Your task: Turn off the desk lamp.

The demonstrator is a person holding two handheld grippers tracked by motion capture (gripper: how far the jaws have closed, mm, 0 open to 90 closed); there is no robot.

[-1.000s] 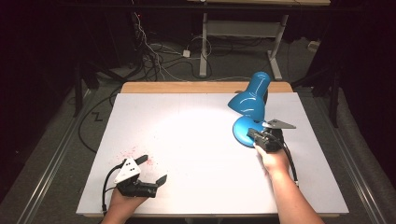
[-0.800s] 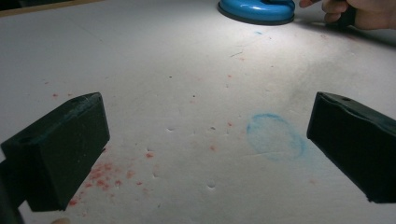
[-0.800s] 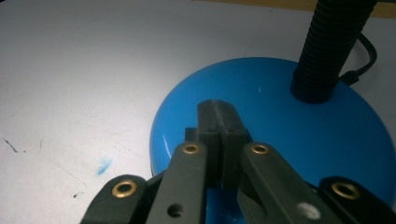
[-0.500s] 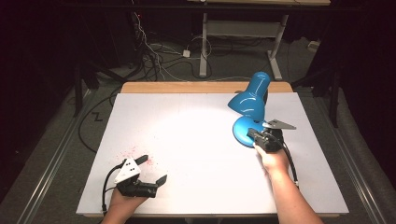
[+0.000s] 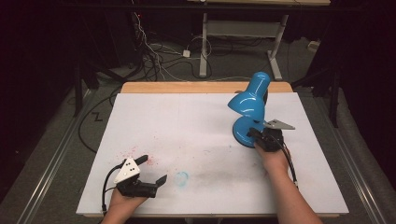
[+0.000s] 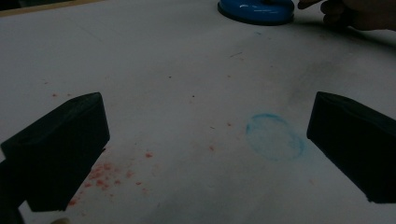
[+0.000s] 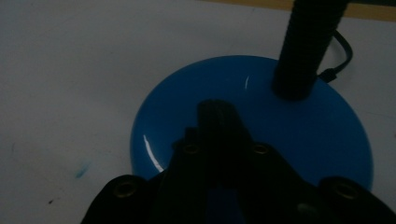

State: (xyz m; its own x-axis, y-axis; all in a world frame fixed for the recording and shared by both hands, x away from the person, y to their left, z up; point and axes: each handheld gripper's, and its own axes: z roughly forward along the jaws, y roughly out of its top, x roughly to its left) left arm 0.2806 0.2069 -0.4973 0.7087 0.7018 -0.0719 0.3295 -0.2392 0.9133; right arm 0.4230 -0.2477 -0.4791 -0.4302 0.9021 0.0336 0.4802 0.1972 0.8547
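standing on the white table point(image 5: 187, 116) in the high view, the blue desk lamp point(image 5: 250, 109) is at the right, the right gripper point(image 5: 261, 137) at its base; the left gripper point(image 5: 150, 171) rests near the front-left edge. left gripper view: jaws spread wide over a blue ring mark point(image 6: 274, 136). right gripper view: jaws pressed together over the lamp base point(image 7: 252, 121).

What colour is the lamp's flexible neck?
Black, ribbed neck rising from the blue base; clearest in the right gripper view.

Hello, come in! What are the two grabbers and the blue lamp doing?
Left gripper open, empty. Right gripper shut, over blue lamp base. Nothing blocking.
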